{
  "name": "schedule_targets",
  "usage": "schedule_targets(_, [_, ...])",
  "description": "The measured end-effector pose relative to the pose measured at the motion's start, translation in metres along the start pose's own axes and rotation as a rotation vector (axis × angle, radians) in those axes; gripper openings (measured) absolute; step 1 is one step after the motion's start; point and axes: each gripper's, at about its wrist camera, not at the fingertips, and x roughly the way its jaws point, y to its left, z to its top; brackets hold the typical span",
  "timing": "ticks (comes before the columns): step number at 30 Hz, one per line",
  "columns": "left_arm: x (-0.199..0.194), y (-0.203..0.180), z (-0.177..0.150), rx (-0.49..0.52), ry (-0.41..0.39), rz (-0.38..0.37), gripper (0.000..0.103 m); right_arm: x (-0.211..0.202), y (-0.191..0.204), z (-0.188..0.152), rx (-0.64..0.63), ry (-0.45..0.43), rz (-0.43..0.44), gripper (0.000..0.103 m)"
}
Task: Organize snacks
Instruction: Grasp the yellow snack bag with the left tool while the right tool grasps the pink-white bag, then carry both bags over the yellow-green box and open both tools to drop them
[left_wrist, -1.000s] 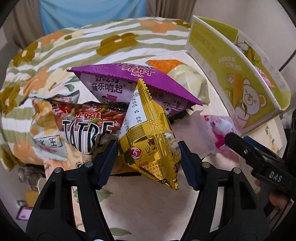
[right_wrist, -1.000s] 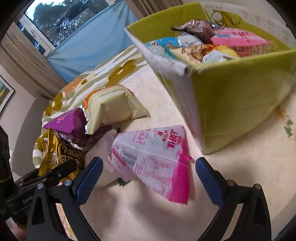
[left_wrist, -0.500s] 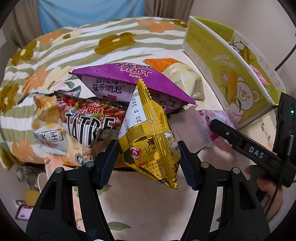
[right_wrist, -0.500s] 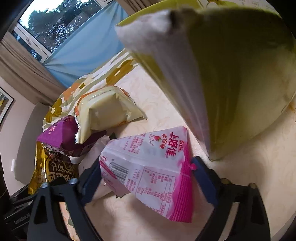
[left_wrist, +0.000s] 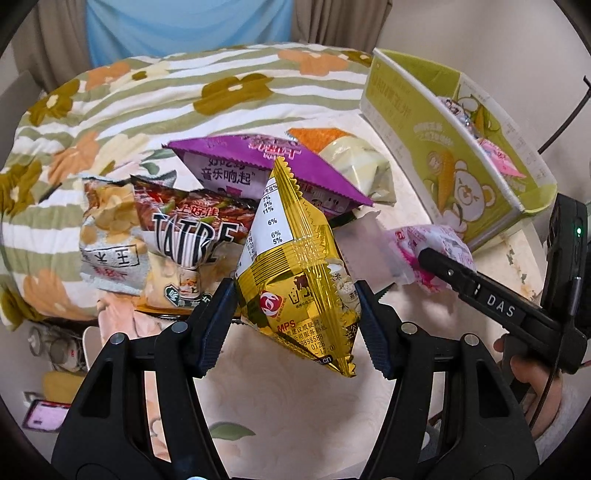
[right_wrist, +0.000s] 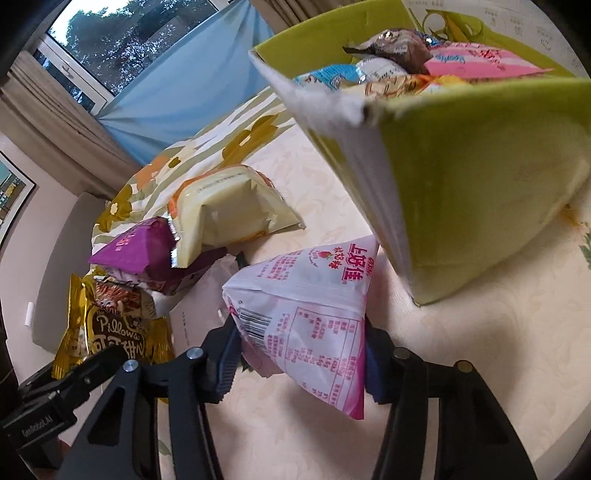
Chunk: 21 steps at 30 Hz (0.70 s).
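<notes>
My left gripper (left_wrist: 295, 317) is shut on a gold snack bag (left_wrist: 295, 266) and holds it upright above the table. The gold bag also shows at the left of the right wrist view (right_wrist: 110, 332). My right gripper (right_wrist: 299, 354) is shut on a pink and white snack bag (right_wrist: 310, 314), just left of the green cardboard box (right_wrist: 461, 192). In the left wrist view the right gripper (left_wrist: 424, 254) pinches the pink bag (left_wrist: 432, 243) beside the box (left_wrist: 461, 162). The box holds several snack packets (right_wrist: 406, 62).
A purple bag (left_wrist: 258, 166), a pale yellow bag (left_wrist: 354, 166), a dark "TATRE" bag (left_wrist: 188, 229) and a chip bag (left_wrist: 107, 236) lie piled on the cream table (left_wrist: 295, 406). A flowered striped cloth (left_wrist: 166, 96) covers the far side.
My right gripper has closed on the pink bag and lifted it slightly beside the box. The left gripper keeps hold of the gold bag, barely moved.
</notes>
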Motion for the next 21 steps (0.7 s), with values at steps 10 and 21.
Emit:
schedule_targets(10, [-0.047, -0.004, 0.008, -0.023, -0.069, -0.03, 0.06, -0.046, 0.025, -0.003, -0.051, -0.023, 0.015, 0.05])
schedule_targets(21, [-0.091, -0.024, 0.043, -0.065, -0.184, -0.037, 0.06, -0.111, 0.052, 0.028, -0.163, -0.131, 0.109, 0.05])
